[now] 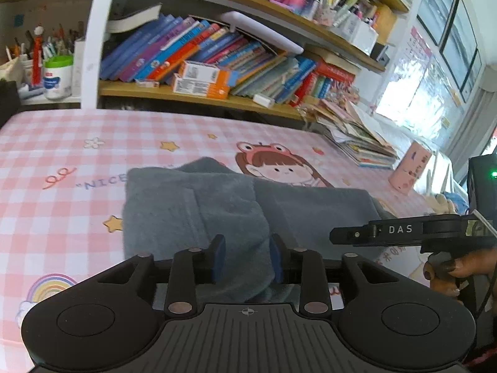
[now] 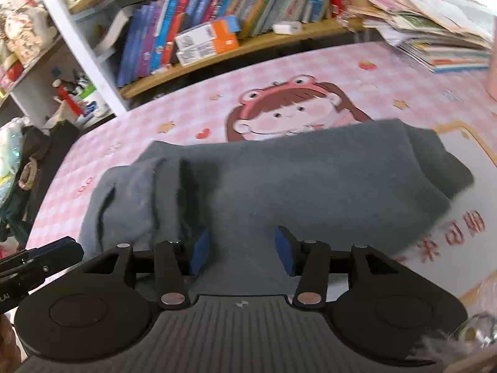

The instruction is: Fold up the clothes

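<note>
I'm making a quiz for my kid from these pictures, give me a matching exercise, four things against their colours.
Things:
1. garment
2. tool pads
3. tablecloth
4. box on the lower shelf

Colours:
A. orange and white
B. grey
C. pink and white check
D. blue

Pairs: 1-B, 2-D, 3-C, 4-A

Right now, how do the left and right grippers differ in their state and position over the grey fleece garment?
The left gripper has a fold of the grey fleece garment bunched between its blue pads, while the right gripper has only flat cloth beneath its gap. The left's gap looks narrower than the right's. Both are black, open and low over the garment.
</note>
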### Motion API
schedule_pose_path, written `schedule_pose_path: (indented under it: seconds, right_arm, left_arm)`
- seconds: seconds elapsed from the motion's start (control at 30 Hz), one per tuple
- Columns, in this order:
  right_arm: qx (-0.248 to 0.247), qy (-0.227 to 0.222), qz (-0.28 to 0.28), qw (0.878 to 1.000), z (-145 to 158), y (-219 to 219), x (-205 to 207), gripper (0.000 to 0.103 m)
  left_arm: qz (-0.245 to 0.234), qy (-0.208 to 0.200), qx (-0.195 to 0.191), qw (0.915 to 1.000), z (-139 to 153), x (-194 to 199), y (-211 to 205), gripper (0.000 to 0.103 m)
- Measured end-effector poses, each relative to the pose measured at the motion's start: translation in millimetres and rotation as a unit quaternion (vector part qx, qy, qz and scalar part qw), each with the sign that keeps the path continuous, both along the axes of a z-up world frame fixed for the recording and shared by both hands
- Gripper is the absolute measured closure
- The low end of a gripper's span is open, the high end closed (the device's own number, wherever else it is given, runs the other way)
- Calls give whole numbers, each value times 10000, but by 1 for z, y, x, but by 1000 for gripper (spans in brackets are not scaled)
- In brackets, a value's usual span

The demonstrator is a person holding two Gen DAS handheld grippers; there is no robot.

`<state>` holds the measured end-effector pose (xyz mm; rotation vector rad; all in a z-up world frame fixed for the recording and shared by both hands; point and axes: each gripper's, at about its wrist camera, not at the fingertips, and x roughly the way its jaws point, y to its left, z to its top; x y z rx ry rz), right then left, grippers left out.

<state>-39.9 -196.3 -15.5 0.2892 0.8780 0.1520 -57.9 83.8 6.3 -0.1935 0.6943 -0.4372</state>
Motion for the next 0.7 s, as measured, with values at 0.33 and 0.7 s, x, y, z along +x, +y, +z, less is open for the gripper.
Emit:
schedule_pose_path:
  seconds: [0.33,0.7]
  right_arm:
    - [73,152,-664,9977,-5,-38,-23,52]
    - [459,449,-1315,9892,-17,-88,-24,51]
  left_arm:
    - [-429,-1,66,9991,-3,4,-33,55]
    - [-623,89,263,9977,-5,12,-68,53]
